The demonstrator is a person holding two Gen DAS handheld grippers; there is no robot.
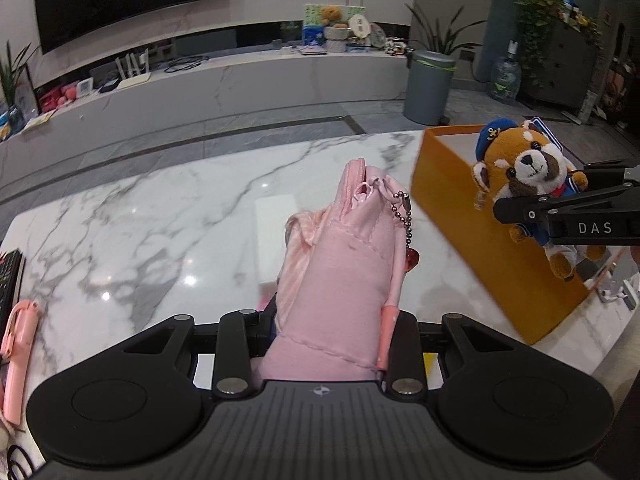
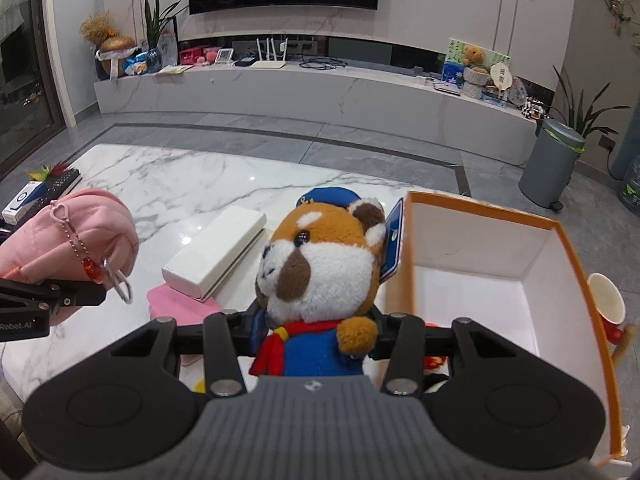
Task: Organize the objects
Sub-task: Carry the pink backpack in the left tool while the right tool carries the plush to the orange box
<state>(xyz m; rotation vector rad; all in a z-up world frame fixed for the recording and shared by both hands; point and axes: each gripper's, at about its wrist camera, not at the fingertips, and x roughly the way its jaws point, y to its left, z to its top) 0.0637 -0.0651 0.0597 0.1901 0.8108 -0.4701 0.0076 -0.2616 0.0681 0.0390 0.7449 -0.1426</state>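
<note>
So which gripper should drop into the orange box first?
Right. The right gripper holds the plush toy right beside the orange box opening. The left gripper holds the pink pouch farther out over the marble table.

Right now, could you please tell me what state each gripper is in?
Left gripper: closed on the pink pouch.
Right gripper: closed on the plush toy, beside the orange box.
</note>
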